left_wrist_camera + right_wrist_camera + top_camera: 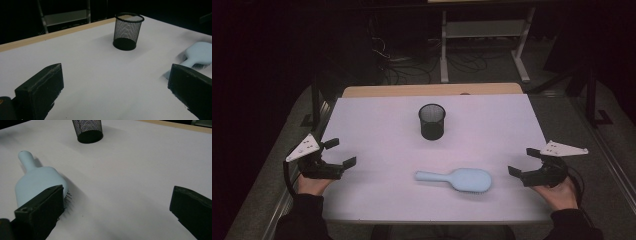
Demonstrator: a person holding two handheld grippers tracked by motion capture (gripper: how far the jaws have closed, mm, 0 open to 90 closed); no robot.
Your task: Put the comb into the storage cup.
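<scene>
- Lower left of the high view: the left gripper sits in the person's hand at the table's edge, jaws spread wide, nothing between them.
- Lower right: the right gripper mirrors it, jaws released and empty too.
- Between them, low centre, the pale blue hairbrush lies bristles down on the white table, handle pointing left, nearer the right gripper.
- Farther up, at centre, a black mesh cup stands upright, well apart from the brush.
</scene>
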